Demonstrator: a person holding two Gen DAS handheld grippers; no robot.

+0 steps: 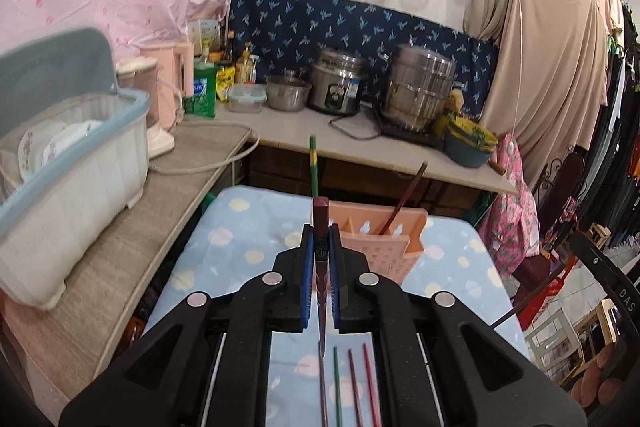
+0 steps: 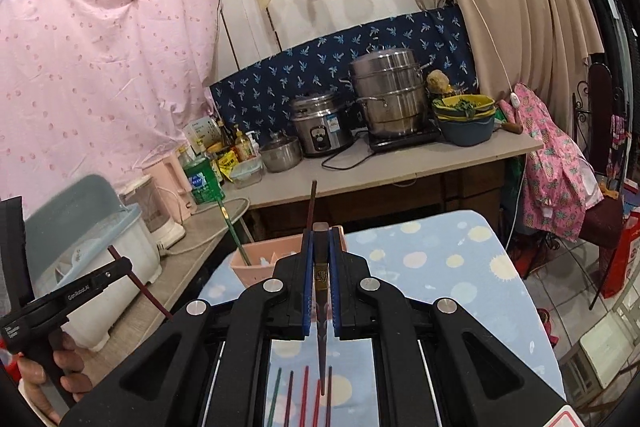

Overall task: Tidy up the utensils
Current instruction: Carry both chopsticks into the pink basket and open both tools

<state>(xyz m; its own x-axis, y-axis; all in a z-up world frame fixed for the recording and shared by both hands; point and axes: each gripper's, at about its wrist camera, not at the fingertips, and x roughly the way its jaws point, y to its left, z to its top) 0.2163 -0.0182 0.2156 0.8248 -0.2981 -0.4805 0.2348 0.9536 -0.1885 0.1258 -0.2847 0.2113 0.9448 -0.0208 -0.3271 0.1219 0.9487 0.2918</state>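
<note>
In your left wrist view, your left gripper [image 1: 321, 251] is clenched on a dark red chopstick [image 1: 321, 227], its square end poking out past the blue pads [image 1: 307, 267]. Beyond it, the pink holder [image 1: 380, 239] on the dotted blue cloth [image 1: 240, 247] holds a green chopstick [image 1: 313, 163] and a brown one [image 1: 404, 199]. 4 loose chopsticks [image 1: 348, 387] lie on the cloth below.

In your right wrist view, your right gripper [image 2: 321, 255] grasps a dark chopstick [image 2: 321, 267] the same way, just in front of the holder.
</note>
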